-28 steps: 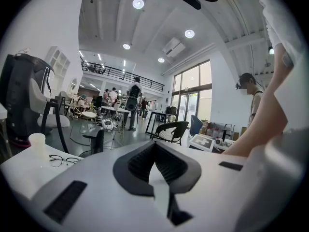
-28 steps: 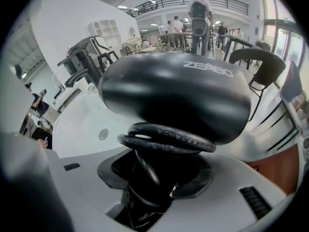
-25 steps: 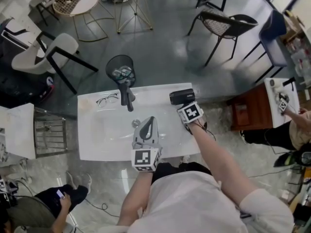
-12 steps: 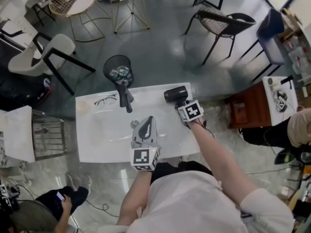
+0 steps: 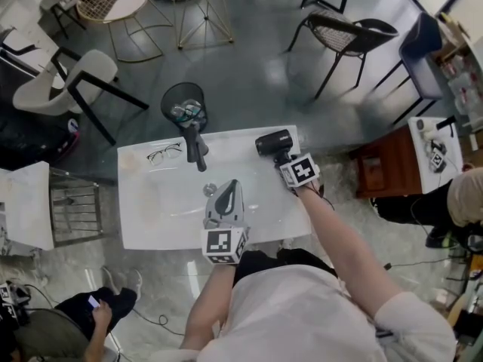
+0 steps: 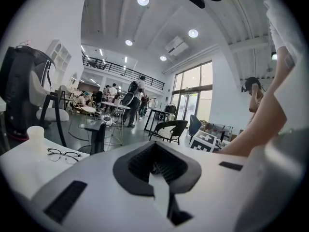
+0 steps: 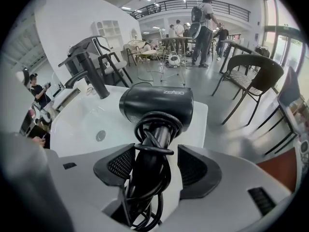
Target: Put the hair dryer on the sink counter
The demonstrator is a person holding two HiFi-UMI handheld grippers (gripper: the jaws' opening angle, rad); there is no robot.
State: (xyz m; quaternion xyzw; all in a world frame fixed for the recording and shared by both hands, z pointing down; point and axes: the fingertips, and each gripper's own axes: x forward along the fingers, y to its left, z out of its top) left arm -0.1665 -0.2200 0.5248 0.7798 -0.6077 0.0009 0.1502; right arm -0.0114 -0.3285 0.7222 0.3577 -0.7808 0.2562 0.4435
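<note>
On the white rectangular sink counter (image 5: 139, 228), a pair of thin black-rimmed spectacles (image 5: 164, 154) lies near the far left corner. To their right a tall matte-black faucet (image 5: 198, 151) stands at the middle of the far edge, with a black wire-mesh waste bin (image 5: 186, 104) on the floor just beyond it. The grey left gripper (image 5: 229, 189) is over the near half of the basin, its tips just beside the round metal drain (image 5: 210, 190). Its jaws are pressed together with nothing between them. Further right, the black hair dryer (image 5: 273, 142), its cord wound round the handle, lies on the counter's far right corner. Its barrel is crosswise and its handle points back toward the person. The grey right gripper (image 5: 286, 160) straddles that handle with its jaws spread wide, having just been opening. In the right gripper view the dark ribbed pads (image 7: 199, 170) flank the corded handle without squeezing it, the left pad close beside the cord, the right pad clear of it.
</note>
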